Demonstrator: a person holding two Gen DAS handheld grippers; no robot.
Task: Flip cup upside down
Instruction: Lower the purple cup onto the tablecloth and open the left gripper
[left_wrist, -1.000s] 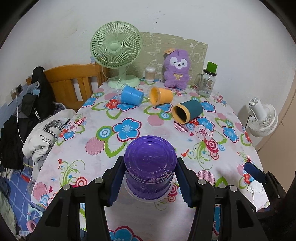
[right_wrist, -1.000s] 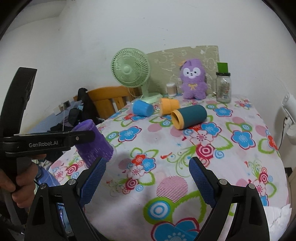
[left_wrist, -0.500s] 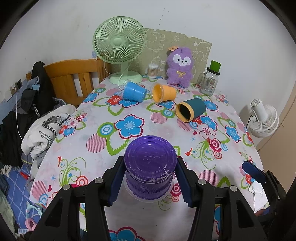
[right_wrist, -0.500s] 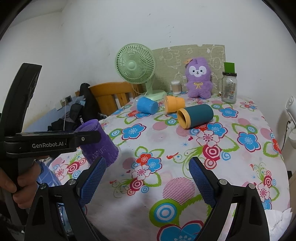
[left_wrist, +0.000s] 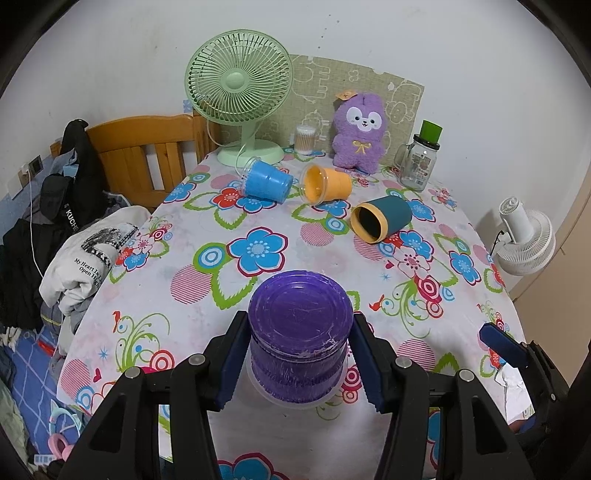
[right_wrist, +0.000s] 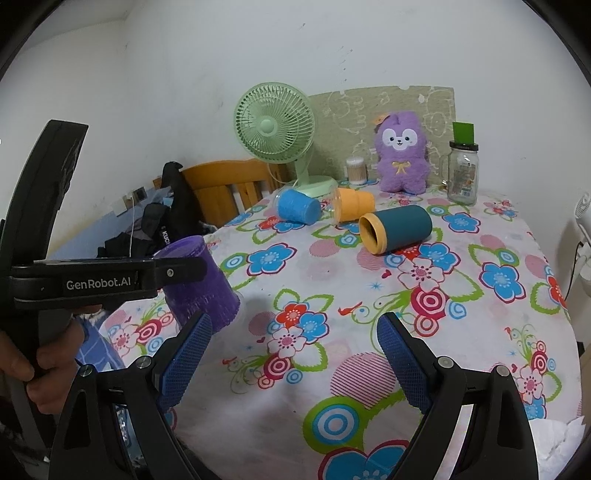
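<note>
- Altogether we count four cups: one purple cup (left_wrist: 299, 332), base up at the lower centre of our left view, plus a blue cup (left_wrist: 266, 181), an orange cup (left_wrist: 325, 184) and a teal cup (left_wrist: 380, 218), all three lying on their sides in the upper middle.
- Our left gripper (left_wrist: 298, 361) has its fingers (left_wrist: 232, 360) closed against the purple cup's sides, its clear rim just above the floral worktop (left_wrist: 207, 236).
- Our right gripper (right_wrist: 295, 354) hovers with fingers (right_wrist: 404, 363) spread wide, holding nothing.
- One green fan (left_wrist: 239, 79), one plush toy (left_wrist: 357, 134) and one jar (left_wrist: 421, 162) line the top.
- Compared with a second ago, the far objects sit lower in frame; the grasp is unchanged.
</note>
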